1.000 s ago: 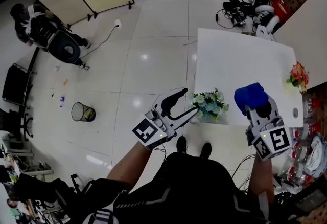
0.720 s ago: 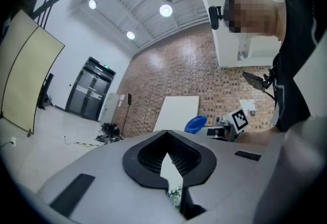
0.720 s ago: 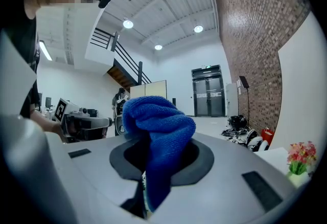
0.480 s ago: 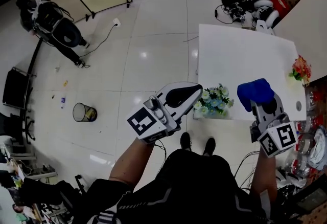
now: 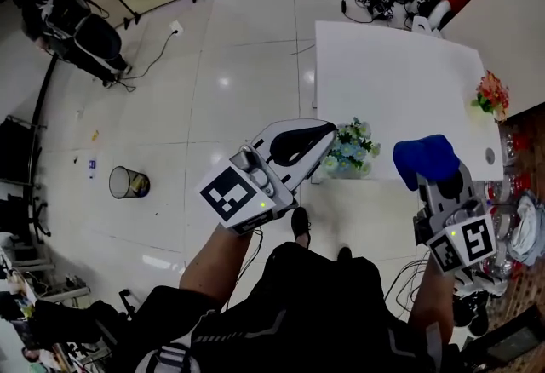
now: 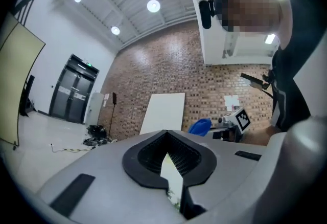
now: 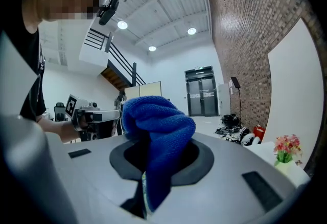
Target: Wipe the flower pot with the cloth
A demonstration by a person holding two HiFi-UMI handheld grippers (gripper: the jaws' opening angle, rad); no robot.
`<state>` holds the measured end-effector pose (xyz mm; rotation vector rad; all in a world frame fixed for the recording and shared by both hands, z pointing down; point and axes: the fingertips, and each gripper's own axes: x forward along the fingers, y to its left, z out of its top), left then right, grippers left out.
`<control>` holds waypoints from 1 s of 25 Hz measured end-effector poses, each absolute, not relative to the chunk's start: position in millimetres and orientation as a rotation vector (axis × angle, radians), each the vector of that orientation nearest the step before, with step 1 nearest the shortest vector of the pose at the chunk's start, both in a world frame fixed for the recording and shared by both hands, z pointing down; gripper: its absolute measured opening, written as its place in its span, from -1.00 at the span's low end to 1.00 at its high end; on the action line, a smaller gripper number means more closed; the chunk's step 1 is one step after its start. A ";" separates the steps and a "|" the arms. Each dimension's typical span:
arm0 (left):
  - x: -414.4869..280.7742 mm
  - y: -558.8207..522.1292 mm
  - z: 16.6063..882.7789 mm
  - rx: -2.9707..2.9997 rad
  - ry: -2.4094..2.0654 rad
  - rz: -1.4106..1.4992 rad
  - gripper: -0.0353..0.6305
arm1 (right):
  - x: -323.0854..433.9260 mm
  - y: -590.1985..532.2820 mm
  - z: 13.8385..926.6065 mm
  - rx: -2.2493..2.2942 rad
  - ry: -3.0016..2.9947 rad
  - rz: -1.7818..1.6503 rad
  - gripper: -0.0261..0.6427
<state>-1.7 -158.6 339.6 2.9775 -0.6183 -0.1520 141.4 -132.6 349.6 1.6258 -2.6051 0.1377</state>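
- Jaws of the left gripper (image 5: 326, 141) are clenched beside the flower pot (image 5: 349, 152) at the table (image 5: 400, 82) edge; any grip on it is unclear.
- Right gripper (image 5: 432, 181) clamps the cloth (image 5: 423, 158).
- An unsteadied pot could topple off under wiping pressure.

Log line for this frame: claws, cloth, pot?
stage: wipe not started | left claw: shut, tip at flower pot, hold unclear | right claw: shut on blue cloth, clear of pot | pot: near table edge
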 end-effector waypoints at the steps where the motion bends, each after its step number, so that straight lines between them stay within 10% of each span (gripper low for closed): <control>1: 3.3 -147.3 335.5 2.989 -0.615 -0.145 -0.88 | 143.9 -123.4 346.2 1.617 -2.620 0.125 -0.71; 25: -11.3 112.8 322.5 2.840 -1.118 -0.038 -0.88 | 139.2 117.4 326.6 1.313 -2.758 0.032 -0.71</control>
